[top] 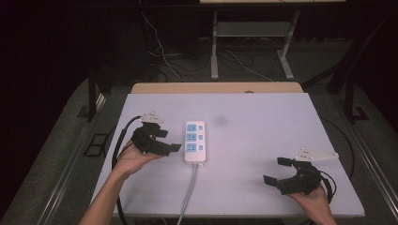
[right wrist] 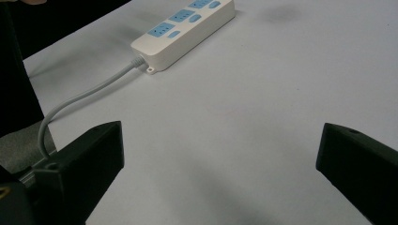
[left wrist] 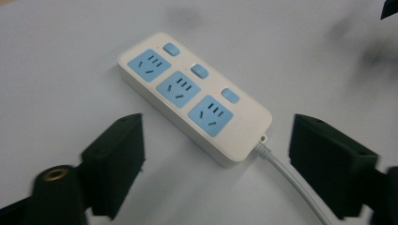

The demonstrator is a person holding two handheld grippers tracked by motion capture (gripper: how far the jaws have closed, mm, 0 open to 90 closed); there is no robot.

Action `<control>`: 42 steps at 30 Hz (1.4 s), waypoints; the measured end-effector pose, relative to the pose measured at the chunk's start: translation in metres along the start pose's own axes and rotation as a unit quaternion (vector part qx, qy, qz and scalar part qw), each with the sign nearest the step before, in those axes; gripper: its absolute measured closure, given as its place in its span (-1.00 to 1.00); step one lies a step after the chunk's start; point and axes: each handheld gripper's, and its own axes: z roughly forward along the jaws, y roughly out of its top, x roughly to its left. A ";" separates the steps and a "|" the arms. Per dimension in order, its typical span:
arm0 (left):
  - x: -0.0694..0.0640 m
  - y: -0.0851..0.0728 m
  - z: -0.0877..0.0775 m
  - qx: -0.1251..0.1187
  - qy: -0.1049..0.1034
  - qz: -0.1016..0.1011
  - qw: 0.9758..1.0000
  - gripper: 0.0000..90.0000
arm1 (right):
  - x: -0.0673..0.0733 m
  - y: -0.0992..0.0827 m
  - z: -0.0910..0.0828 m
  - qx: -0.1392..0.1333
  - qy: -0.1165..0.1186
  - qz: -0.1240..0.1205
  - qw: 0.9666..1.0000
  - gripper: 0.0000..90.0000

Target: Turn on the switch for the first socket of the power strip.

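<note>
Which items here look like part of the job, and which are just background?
Likely in play:
- power strip, three blue sockets, nothing plugged in
- its cord, running off the near table edge
- left gripper, open, beside the strip
- right gripper, open, well apart from it

Just lying about:
- cables on the floor behind the table
- metal frame back there

On the table (top: 263, 117), the white power strip (top: 195, 140) lies left of centre, its grey cord (top: 189, 192) trailing toward 6 o'clock off the near edge. From the strip toward 3 o'clock the surface lies bare as far as the right gripper (top: 277, 171).
</note>
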 end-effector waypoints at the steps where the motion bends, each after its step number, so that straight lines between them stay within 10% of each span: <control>1: 0.000 -0.002 -0.001 -0.001 0.002 -0.002 1.000 -0.73 | 0.000 0.000 0.000 0.000 -0.001 0.001 1.000 -0.98; 6: -0.002 -0.011 -0.007 -0.004 0.014 -0.013 1.000 -1.00 | -0.001 0.000 -0.001 -0.001 -0.001 0.003 1.000 -0.98; 42: -0.030 -0.096 0.001 -0.082 0.011 -0.063 0.995 -1.00 | 0.000 -0.001 0.001 0.007 0.001 0.000 1.000 -0.98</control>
